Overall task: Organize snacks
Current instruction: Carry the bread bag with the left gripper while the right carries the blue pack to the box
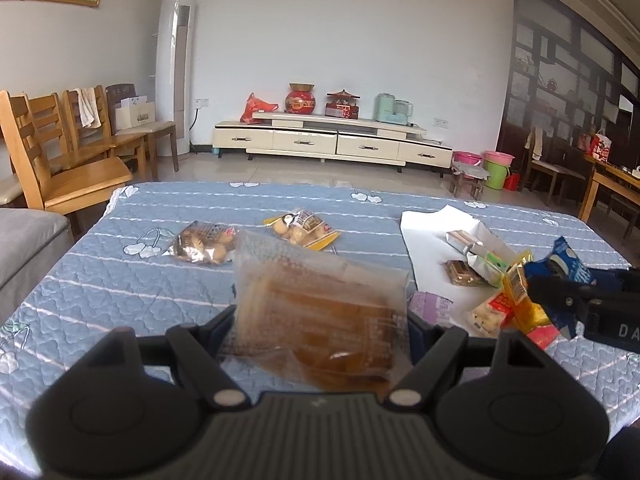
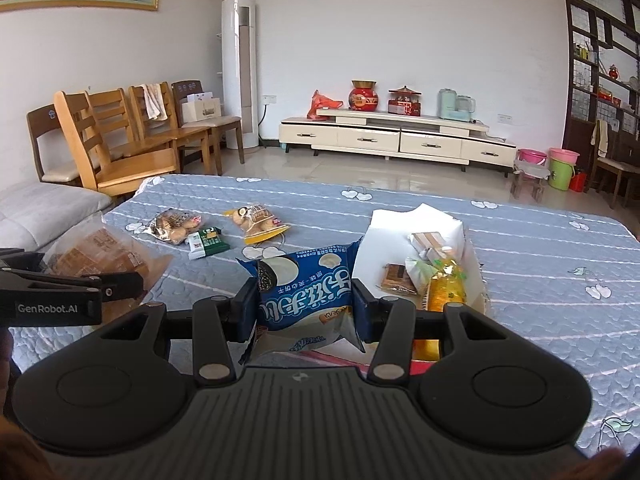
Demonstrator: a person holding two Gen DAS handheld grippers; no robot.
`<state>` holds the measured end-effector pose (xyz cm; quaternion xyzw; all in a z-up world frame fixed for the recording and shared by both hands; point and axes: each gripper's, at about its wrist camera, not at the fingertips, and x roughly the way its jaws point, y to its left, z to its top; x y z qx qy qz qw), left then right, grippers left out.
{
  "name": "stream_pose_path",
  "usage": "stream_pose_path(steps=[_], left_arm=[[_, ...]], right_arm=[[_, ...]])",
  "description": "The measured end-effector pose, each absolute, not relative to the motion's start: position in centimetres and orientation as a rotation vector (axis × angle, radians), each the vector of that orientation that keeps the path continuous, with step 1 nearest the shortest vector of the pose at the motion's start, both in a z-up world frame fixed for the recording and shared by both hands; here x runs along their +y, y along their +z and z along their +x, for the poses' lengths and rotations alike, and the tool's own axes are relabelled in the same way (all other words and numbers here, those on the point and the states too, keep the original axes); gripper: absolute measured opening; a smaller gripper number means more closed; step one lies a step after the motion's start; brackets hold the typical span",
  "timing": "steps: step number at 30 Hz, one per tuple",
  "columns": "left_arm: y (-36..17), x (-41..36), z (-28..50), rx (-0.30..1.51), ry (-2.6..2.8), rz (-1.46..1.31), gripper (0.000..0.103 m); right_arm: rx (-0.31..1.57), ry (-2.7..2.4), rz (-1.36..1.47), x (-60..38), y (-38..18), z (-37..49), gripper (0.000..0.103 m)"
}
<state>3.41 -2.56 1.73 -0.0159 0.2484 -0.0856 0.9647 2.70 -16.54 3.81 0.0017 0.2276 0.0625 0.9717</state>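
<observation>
In the left wrist view the left gripper (image 1: pixel 322 320) fills the lower half of the frame, level and pointing across the blue quilted table cover (image 1: pixel 120 280). Its jaws are pressed in on a clear packet of brown cake (image 1: pixel 316 312), which stands tilted between them at lower centre, held above the cover. In the right wrist view the same gripper enters from the left edge, with the cake packet (image 2: pixel 100 260) sticking up and to the right of its fingers.

The right gripper (image 2: pixel 305 308) sits at lower centre of its own view, level as well, pinching a blue biscuit packet (image 2: pixel 304 292) by its two sides; the packet bulges upward between the jaws. From the left wrist view this gripper comes in at the right edge (image 1: pixel 560 300), the blue packet (image 1: pixel 572 268) showing above it.

To the right of centre lies a white paper tray (image 2: pixel 400 236) holding several small wrapped snacks, among them a yellow packet (image 2: pixel 448 292) at its near end. In the upper left part of the cover lie two bags of round biscuits, one silver-edged (image 2: pixel 174 226) and one yellow-edged (image 2: pixel 258 222), well apart from the tray. A small green and white packet (image 2: pixel 209 242) rests between them, a little nearer the camera
</observation>
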Motion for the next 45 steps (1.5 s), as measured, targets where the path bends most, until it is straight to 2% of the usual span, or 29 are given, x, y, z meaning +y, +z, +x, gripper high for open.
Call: stream_pose_path(steps=[25,45], left_arm=[[6.7,2.6,6.5,0.407,-0.015,-0.049,0.08],[5.3,-8.0,9.9,0.463,-0.25,0.003,0.08]], right_arm=[[0.396,-0.048,0.074,-23.7,5.4,2.7,0.059],[0.398,-0.072,0.081,-23.5,4.4,4.3,0.059]])
